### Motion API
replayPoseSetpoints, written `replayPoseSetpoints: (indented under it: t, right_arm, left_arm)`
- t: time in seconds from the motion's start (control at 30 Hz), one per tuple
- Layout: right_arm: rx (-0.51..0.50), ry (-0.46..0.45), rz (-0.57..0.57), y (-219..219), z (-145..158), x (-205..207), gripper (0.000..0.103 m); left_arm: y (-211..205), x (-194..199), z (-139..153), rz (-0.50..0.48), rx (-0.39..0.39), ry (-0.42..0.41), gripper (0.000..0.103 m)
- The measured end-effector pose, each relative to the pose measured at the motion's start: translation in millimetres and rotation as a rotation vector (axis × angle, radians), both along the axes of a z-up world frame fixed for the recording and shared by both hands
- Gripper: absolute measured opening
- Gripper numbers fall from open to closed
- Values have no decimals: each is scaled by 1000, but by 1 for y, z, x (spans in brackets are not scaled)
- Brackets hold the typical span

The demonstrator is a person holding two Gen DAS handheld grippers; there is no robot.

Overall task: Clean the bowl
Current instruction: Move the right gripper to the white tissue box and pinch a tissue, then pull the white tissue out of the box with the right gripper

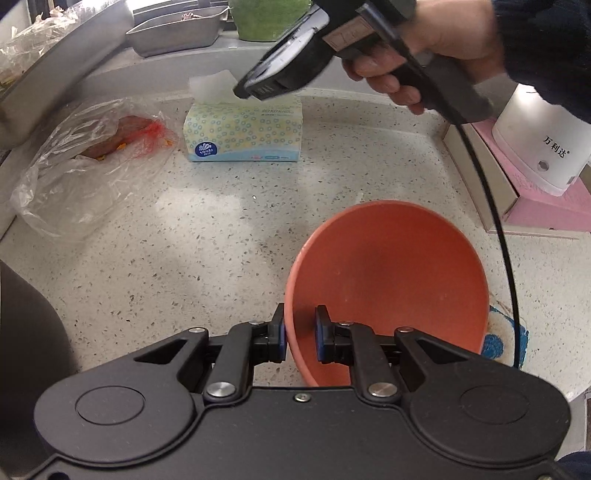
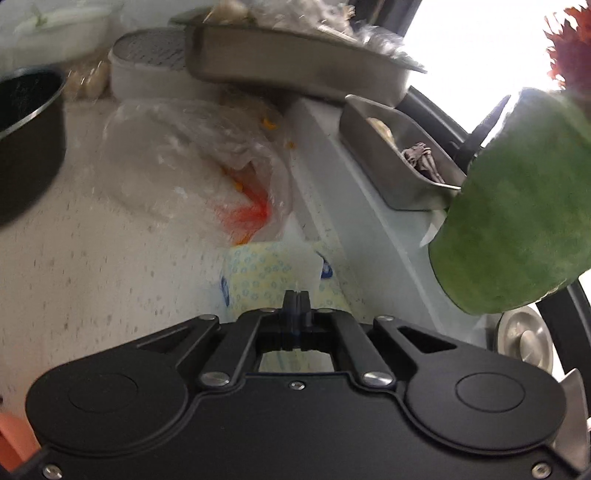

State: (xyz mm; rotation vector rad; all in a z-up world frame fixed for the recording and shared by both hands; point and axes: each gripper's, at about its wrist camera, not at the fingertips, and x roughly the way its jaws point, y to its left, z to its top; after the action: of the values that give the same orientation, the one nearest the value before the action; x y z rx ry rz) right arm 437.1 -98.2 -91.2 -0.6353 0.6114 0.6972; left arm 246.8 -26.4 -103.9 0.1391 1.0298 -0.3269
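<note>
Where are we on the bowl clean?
Done: left gripper is clamped on the rim of the orange bowl, tilting it up off the counter. In hand: right gripper is shut at the tissue sticking out of the tissue pack. Left: pull the tissue and wipe the bowl.

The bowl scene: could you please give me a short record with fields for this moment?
bowl: orange, tilted, its rim clamped by the left tool
right tool: shut at the tissue sticking out of the tissue pack; whether it grips the sheet is unclear
counter: speckled white
bag: clear plastic, left of the pack, reddish contents
behind: steel tray on the ledge
</note>
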Motion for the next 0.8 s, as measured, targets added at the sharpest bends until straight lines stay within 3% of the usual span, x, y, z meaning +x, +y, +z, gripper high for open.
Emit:
replayPoseSetpoints:
  t: [0.2, 0.33, 0.43, 0.57, 0.63, 0.67, 0.7, 0.73, 0.77, 0.8]
  right_arm:
    - [99, -48, -57, -12, 23, 1, 0]
    - [70, -72, -42, -17, 28, -5, 0]
    - [120, -92, -68, -23, 37, -10, 0]
    - [202, -143, -72, -33, 70, -24, 0]
    - [191, -137, -51, -36, 78, -28, 0]
    - [180, -129, -38, -38, 81, -30, 5]
    - [155, -86, -14, -39, 80, -29, 26]
    - [115, -36, 7, -40, 75, -28, 40]
    - [73, -11, 13, -39, 68, -27, 67]
    - [39, 2, 15, -38, 62, -25, 77]
  left_arm:
    - [2, 0, -1, 2, -9, -3, 15]
    - [3, 0, -1, -1, -11, -5, 15]
    - [4, -1, 0, 1, -13, -5, 15]
    - [4, 0, -1, 2, -11, -5, 15]
    - [4, 0, 0, 2, -9, -8, 15]
    - [3, 0, 0, -1, -6, -10, 15]
    - [3, -1, 0, -3, -3, -12, 15]
    - [3, -1, -1, -6, 0, -14, 15]
    - [3, -1, -1, -8, 0, -15, 15]
    - [3, -1, -1, -7, -3, -15, 15]
